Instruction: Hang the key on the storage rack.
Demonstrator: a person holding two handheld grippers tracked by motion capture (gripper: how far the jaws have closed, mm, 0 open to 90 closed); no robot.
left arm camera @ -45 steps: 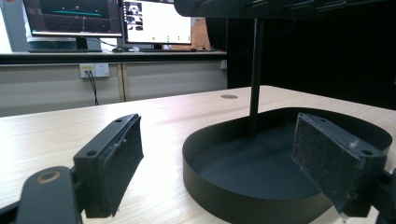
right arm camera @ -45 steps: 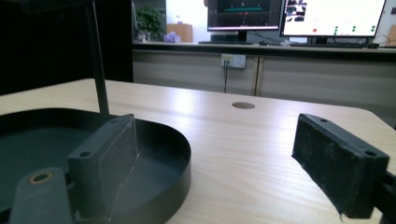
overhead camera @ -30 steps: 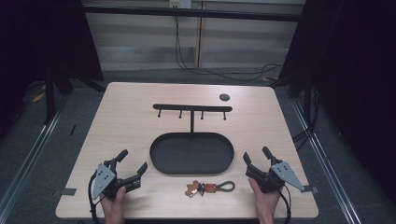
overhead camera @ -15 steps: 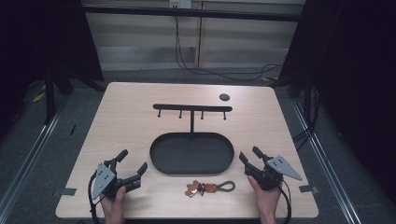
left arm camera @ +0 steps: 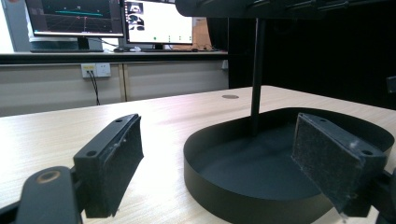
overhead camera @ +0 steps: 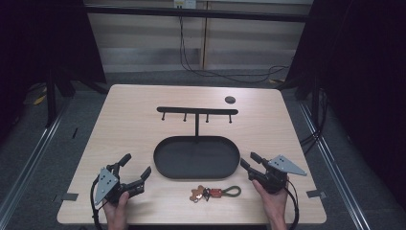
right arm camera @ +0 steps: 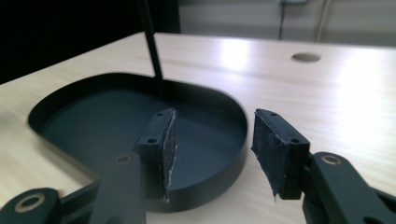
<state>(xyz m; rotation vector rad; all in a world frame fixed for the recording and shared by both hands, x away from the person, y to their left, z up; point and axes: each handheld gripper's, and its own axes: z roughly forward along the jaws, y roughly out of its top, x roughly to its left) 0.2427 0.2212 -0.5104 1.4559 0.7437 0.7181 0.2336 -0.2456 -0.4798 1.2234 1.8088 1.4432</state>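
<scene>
A keychain [overhead camera: 214, 192] with a brown bear charm, a red piece and a green loop lies near the table's front edge, between my two grippers. My left gripper [overhead camera: 136, 165] rests at the front left, open wide, pointing toward the black oval tray [overhead camera: 163, 167]. In the left gripper view, the left gripper [left arm camera: 217, 126] has its jaws spread across the tray's near rim [left arm camera: 224, 200]. At the front right, my right gripper [overhead camera: 248, 159] is open, its tips close to the tray's right end. The right gripper [right arm camera: 215, 116] holds nothing and faces the tray wall [right arm camera: 219, 177].
A thin black post [overhead camera: 197, 125] rises from the tray's far side and carries a crossbar with several hooks [overhead camera: 197, 111]. A round hole [overhead camera: 230, 99] sits in the table behind it. Monitors [left arm camera: 112, 18] stand on a bench beyond the table. Dark curtains flank both sides.
My right gripper has shifted left and turned toward the tray's right end. The left gripper and the keychain have stayed put.
</scene>
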